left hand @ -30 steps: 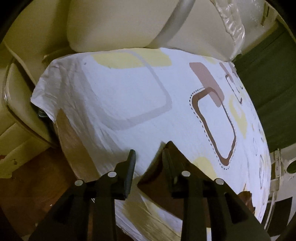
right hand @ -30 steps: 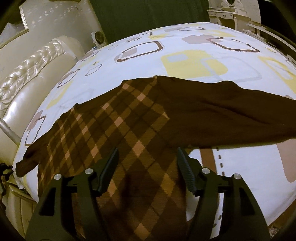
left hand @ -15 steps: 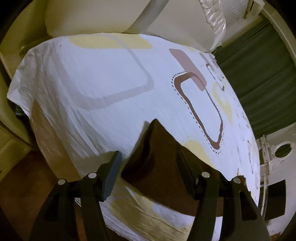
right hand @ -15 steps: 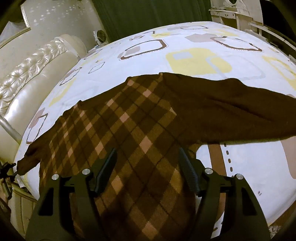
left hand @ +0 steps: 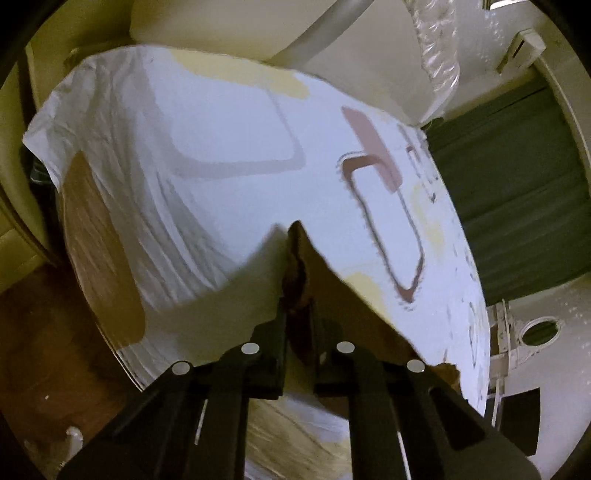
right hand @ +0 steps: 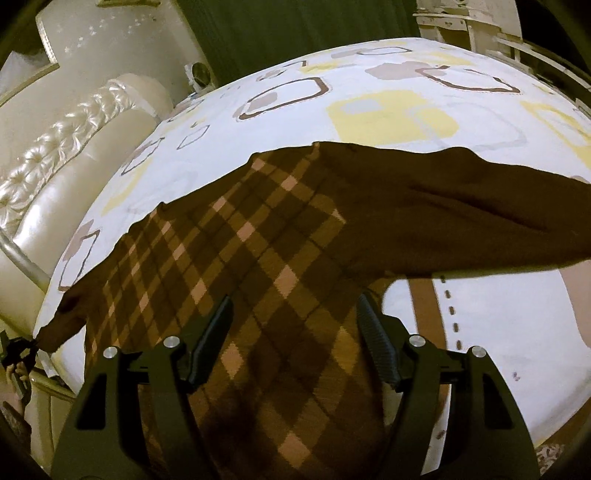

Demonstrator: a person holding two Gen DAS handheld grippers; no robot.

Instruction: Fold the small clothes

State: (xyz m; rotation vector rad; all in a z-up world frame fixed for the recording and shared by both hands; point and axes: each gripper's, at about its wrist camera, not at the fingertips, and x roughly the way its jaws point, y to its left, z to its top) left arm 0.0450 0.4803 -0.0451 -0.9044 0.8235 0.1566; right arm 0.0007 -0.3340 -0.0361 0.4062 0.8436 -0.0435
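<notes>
A brown argyle sweater (right hand: 258, 266) lies spread on a bed with a white patterned sheet (right hand: 388, 107). Its plain brown right sleeve (right hand: 461, 206) stretches to the right. Its left sleeve end (right hand: 62, 321) reaches the bed's left edge, where my left gripper holds it. In the left wrist view my left gripper (left hand: 297, 325) is shut on the brown sleeve cuff (left hand: 299, 266), lifted a little off the sheet (left hand: 221, 147). My right gripper (right hand: 295, 325) is open, its fingers above the sweater's lower body.
A cream tufted headboard (right hand: 74, 147) runs along the bed's left side in the right wrist view. A dark green curtain (right hand: 295, 33) hangs behind the bed. Wooden floor (left hand: 48, 332) shows below the bed corner in the left wrist view.
My left gripper opened around the sleeve cuff, then closed on it and raised it. My right gripper stayed open over the sweater and shifted slightly.
</notes>
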